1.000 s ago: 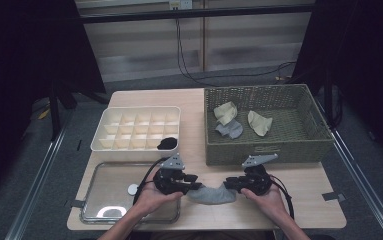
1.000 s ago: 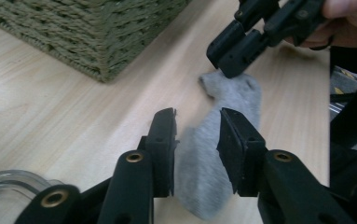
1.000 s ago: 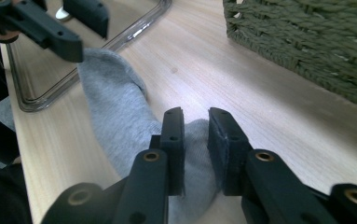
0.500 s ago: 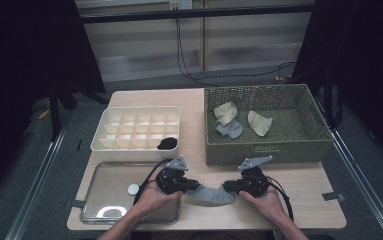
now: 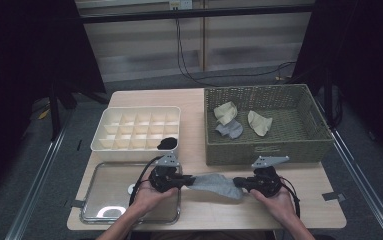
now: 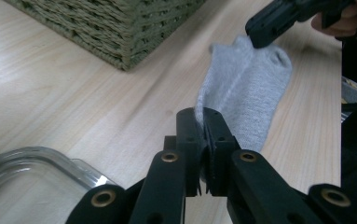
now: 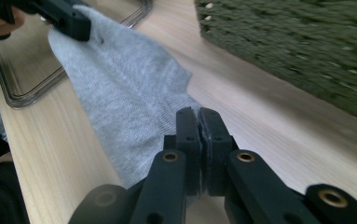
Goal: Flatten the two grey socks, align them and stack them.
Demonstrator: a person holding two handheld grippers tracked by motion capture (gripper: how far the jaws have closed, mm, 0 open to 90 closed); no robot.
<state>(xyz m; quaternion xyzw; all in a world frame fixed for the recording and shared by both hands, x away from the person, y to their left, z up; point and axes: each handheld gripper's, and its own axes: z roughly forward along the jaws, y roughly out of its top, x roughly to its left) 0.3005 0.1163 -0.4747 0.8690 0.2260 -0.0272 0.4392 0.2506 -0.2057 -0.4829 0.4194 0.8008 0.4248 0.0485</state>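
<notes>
My left tongs (image 5: 181, 180) and right tongs (image 5: 239, 183) each pinch 1 end of the flat grey knitted sock (image 5: 214, 184), jaws pressed together on the fabric. Compared with 1.0 s ago, my hands stand farther apart and the sock, then bunched between them, is drawn out long over the pale wooden desk (image 5: 199, 212), just in front of the green woven basket (image 5: 269, 150) and beside the clear glass tray (image 5: 106, 190). I judge the stretch done and a fold next, toward the cream compartment box (image 5: 136, 127).
</notes>
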